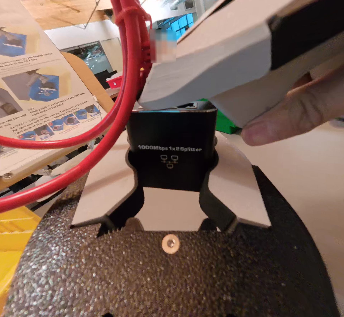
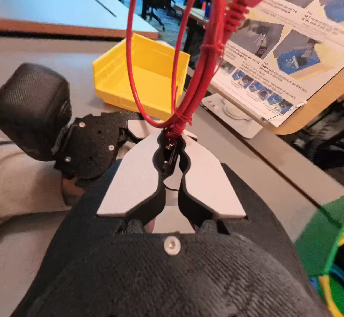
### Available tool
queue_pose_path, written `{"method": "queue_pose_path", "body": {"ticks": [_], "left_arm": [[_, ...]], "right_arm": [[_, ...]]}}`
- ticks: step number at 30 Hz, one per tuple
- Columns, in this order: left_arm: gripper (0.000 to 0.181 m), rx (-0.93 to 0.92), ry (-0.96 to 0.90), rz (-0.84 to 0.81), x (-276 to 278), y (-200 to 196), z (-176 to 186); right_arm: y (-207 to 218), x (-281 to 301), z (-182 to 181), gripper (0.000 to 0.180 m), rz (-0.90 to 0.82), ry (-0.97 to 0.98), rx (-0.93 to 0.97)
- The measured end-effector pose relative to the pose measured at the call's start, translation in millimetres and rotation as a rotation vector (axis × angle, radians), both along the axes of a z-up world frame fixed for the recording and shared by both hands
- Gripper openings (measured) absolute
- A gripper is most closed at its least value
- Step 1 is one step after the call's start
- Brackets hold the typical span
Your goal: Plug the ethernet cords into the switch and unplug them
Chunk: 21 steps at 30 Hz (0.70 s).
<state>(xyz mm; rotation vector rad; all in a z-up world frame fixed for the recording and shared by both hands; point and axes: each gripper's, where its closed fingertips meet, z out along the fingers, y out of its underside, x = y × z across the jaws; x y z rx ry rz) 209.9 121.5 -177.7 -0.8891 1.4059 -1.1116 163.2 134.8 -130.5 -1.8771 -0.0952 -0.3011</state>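
In the left wrist view, the left gripper [image 1: 172,161] is clamped on the flat sides of the black switch [image 1: 172,140], a small, rigid, light, smooth-cased block held above the desk [image 1: 297,177], port face toward the right gripper [image 1: 204,69]. In the right wrist view, the right gripper [image 2: 172,151] pinches the plug end of the red ethernet cord [image 2: 197,84]; the stiff plug body, not the springy tied coil, is the correct hold, and the latch tab looks fragile.

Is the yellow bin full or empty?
Empty, as far as it shows. In the right wrist view the yellow bin has a bare floor and walls; the red cord loops in front of it, not inside.
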Motion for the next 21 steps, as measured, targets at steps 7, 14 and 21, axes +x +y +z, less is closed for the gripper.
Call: {"method": "queue_pose_path", "body": {"ticks": [7, 14, 21], "left_arm": [[0.077, -0.055, -0.038, -0.065, -5, -8, 7], [0.077, -0.113, -0.159, -0.143, -18, -16, 31], [0.073, -0.119, -0.208, -0.148, -22, -15, 37]], "right_arm": [[0, -10, 5, 0.015, -0.04, -0.089, 0.023], [1, -30, 21, 0.015, -0.145, -0.275, 0.025], [2, -36, 23, 0.014, -0.164, -0.23, 0.056]]}}
